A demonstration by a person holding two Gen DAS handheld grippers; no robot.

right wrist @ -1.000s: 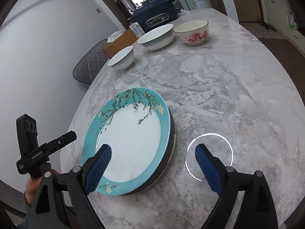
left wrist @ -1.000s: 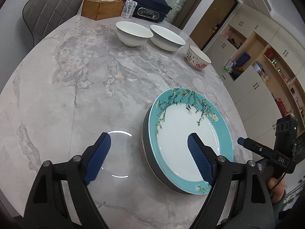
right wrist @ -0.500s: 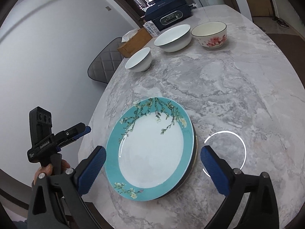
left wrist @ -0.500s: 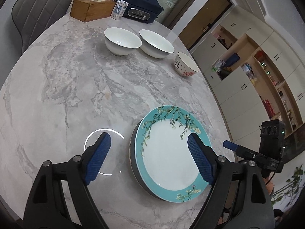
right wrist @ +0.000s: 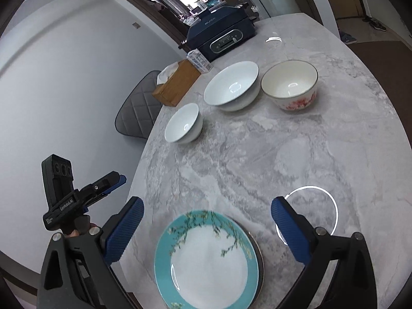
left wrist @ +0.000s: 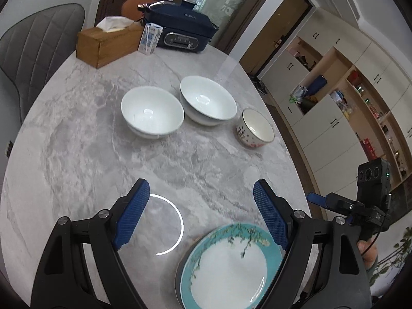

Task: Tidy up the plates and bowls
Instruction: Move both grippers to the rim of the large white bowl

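Observation:
A teal plate with a blossom pattern [left wrist: 229,265] lies on a darker plate near the table's front edge. My left gripper [left wrist: 200,189] hangs open above the marble just beyond it, with nothing between the fingers. The right wrist view shows the same plate [right wrist: 206,257] below my right gripper [right wrist: 206,203], also open and empty. Farther back stand a small white bowl [left wrist: 152,114], a larger white bowl [left wrist: 207,100] and a floral bowl [left wrist: 255,128], each apart from the others. They appear again as the small bowl [right wrist: 182,123], large bowl [right wrist: 230,85] and floral bowl [right wrist: 289,85].
At the far end of the marble table [left wrist: 77,154] sit a wooden tissue box [left wrist: 108,43], a small carton [left wrist: 150,38] and a navy electric cooker [left wrist: 180,31]. A grey chair [left wrist: 33,51] stands at the left. Open cabinets [left wrist: 347,97] line the right wall.
Both grippers have drawn back and up from the teal plate, which now sits low in each view. The bowls have come toward the middle. Both stay open.

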